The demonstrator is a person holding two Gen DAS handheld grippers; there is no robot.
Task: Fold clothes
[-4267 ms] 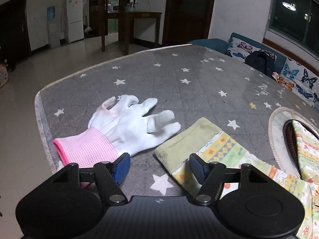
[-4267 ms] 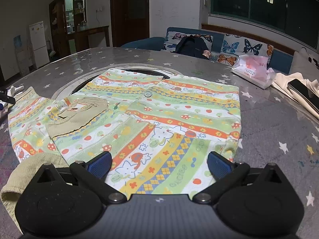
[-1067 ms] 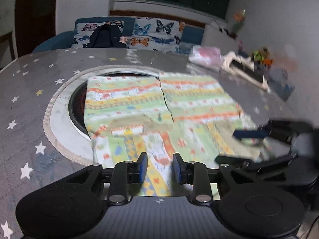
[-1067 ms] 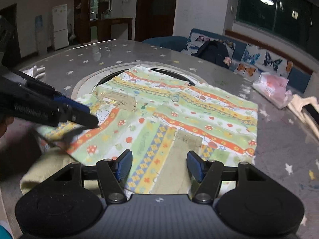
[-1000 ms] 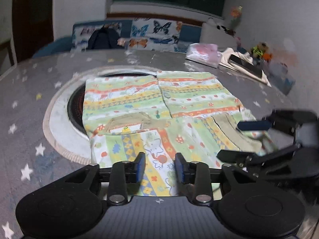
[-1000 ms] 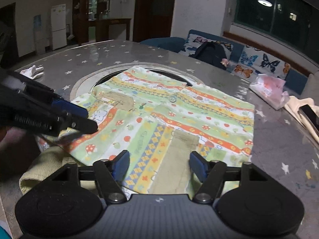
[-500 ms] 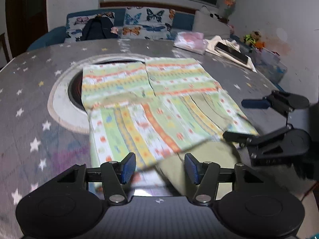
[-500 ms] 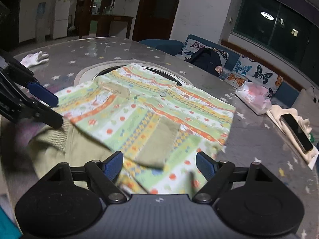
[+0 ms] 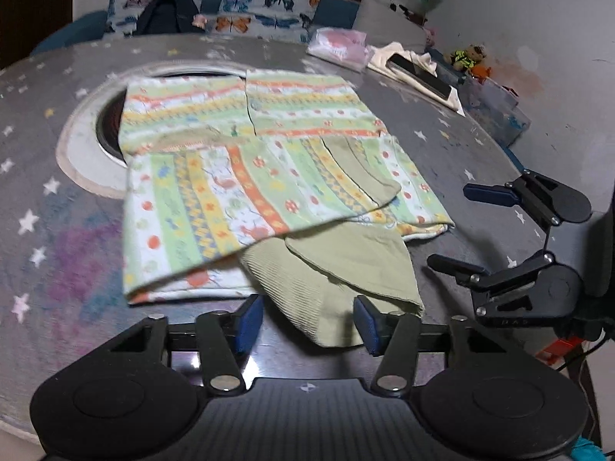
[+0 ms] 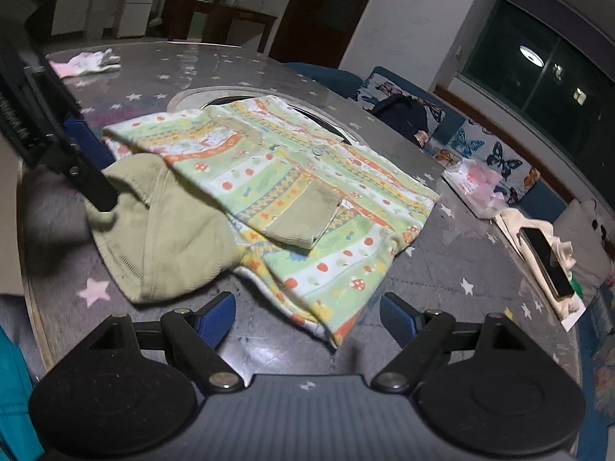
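Observation:
A child's striped green, yellow and orange shirt [image 9: 246, 176] lies on the grey star-patterned table, with both sleeves folded across its front. Its olive ribbed cuffs [image 9: 338, 269] stick out at the near edge. It also shows in the right wrist view [image 10: 292, 192], cuffs [image 10: 161, 226] at the left. My left gripper [image 9: 307, 322] is open and empty, just short of the cuffs. My right gripper [image 10: 307, 317] is open and empty at the shirt's corner; it also shows at the right of the left wrist view [image 9: 457, 226].
A round inset ring [image 9: 80, 142] lies under the shirt's far part. A pink plastic packet [image 9: 338, 48] and a phone on cloth [image 9: 419, 73] sit at the far right. A white and pink glove [image 10: 86, 63] lies far left. A butterfly-print sofa [image 9: 246, 0] is behind.
Both grippers carried the sleeves across the shirt, opened and let them go. They have since pulled back toward the table's near edge, jaws wider apart.

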